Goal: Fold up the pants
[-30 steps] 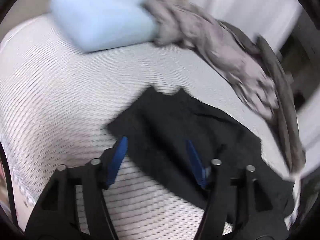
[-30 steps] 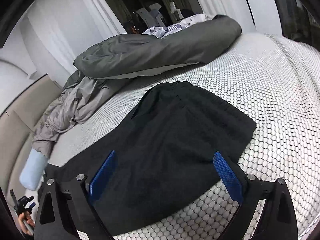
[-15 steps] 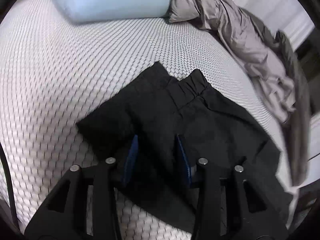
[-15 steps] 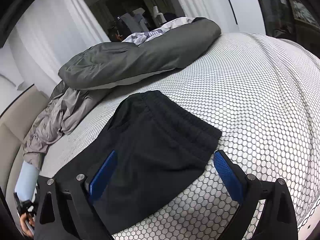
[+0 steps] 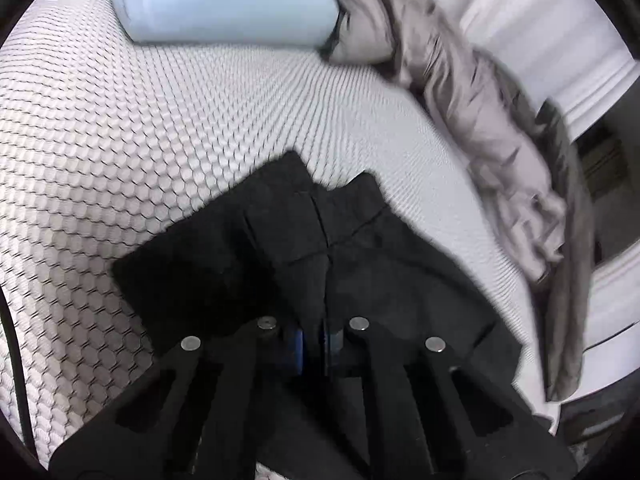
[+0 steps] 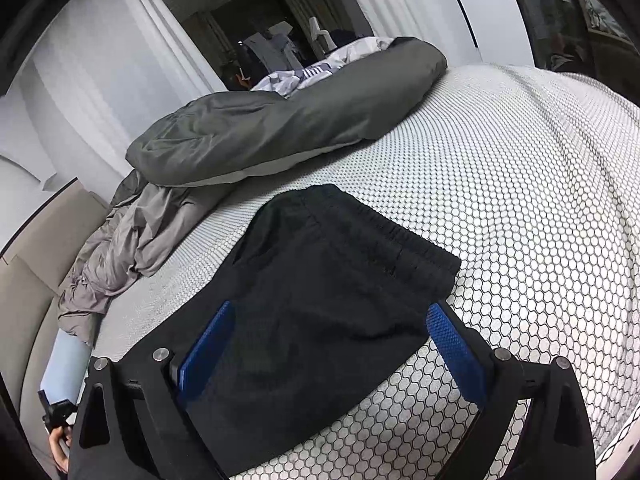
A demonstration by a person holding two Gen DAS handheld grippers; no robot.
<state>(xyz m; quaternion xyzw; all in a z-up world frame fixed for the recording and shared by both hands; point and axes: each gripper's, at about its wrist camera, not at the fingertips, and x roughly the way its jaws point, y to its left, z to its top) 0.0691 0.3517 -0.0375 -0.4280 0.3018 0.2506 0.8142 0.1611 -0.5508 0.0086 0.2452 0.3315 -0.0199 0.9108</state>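
Note:
Black pants (image 5: 288, 264) lie on a white honeycomb-patterned bed (image 5: 120, 128). In the left wrist view the leg ends point away from me. My left gripper (image 5: 318, 344) is shut on a pinched fold of the black fabric near its near edge. In the right wrist view the pants (image 6: 332, 288) show their elastic waistband end. My right gripper (image 6: 332, 340) is open, its blue pads (image 6: 456, 344) on either side of the cloth's near corner, low over the bed (image 6: 520, 200).
A light blue pillow (image 5: 224, 0) lies at the bed's head. A rumpled grey duvet (image 5: 480, 112) runs along the far side; it also shows in the right wrist view (image 6: 280, 120). White curtains stand behind. The bed's edge is at the lower right.
My left gripper has closed from wide open onto the pants and moved forward over them. My right gripper has stayed open while the pants' waistband end has drawn nearer to it.

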